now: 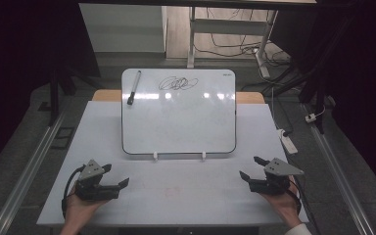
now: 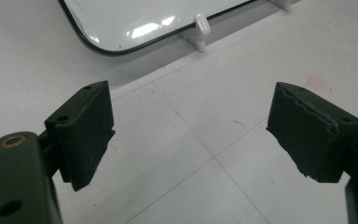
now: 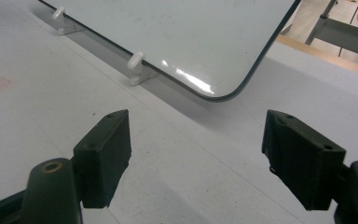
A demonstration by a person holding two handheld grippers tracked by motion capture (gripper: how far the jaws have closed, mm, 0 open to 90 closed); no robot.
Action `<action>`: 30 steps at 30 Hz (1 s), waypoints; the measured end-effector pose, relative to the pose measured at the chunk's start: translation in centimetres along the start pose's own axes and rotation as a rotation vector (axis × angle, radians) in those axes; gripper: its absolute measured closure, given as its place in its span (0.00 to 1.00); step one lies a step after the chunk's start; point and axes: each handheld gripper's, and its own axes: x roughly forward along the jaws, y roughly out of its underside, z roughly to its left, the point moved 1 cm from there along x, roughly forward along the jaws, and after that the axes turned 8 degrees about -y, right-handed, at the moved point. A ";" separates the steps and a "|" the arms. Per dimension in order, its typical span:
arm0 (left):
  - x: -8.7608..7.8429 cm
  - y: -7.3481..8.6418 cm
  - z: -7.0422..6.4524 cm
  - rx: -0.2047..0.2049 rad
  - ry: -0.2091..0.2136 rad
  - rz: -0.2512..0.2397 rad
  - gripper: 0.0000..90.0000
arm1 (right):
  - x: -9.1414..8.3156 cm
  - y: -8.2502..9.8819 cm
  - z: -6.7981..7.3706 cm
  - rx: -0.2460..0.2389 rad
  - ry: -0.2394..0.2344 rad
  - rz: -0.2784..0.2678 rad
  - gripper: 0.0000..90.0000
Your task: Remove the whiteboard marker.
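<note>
Above white table (image 1: 176, 196), fingers (image 2: 84, 130) wide, empty

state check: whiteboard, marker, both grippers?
whiteboard: propped on two white feet, tilted back, black scribble near its top edge
marker: resting on the board's upper left, cap on, untouched
left gripper: open, nothing between the jaws, low over the table
right gripper: open, nothing between the jaws
</note>
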 end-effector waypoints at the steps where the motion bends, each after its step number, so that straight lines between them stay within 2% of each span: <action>1: 0.0 0.0 0.0 0.000 -0.006 -0.001 0.18 | 0.0 -0.1 -0.1 -0.004 0.005 0.002 0.27; 7: 0.0 0.0 0.1 -0.011 -0.037 0.008 0.19 | 0.0 0.5 -0.1 0.016 -0.001 0.005 0.28; 15: -0.2 -1.0 -0.3 0.004 -0.074 0.000 0.19 | -0.8 0.3 -0.3 0.028 0.006 -0.012 0.30; 18: -0.3 -1.8 -0.2 0.007 -0.087 -0.004 0.19 | -0.8 0.0 -0.1 0.016 0.008 -0.010 0.31; 21: -0.4 -3.5 0.2 0.015 -0.093 -0.009 0.21 | -0.5 -0.3 0.0 0.010 0.000 -0.008 0.31; 25: 0.2 -7.3 1.6 0.009 -0.100 -0.027 0.23 | -0.1 -0.5 0.2 -0.001 -0.012 0.000 0.31; 30: 2.3 -12.2 3.7 0.016 -0.190 -0.047 0.25 | 0.2 -0.3 0.4 -0.011 -0.017 0.011 0.31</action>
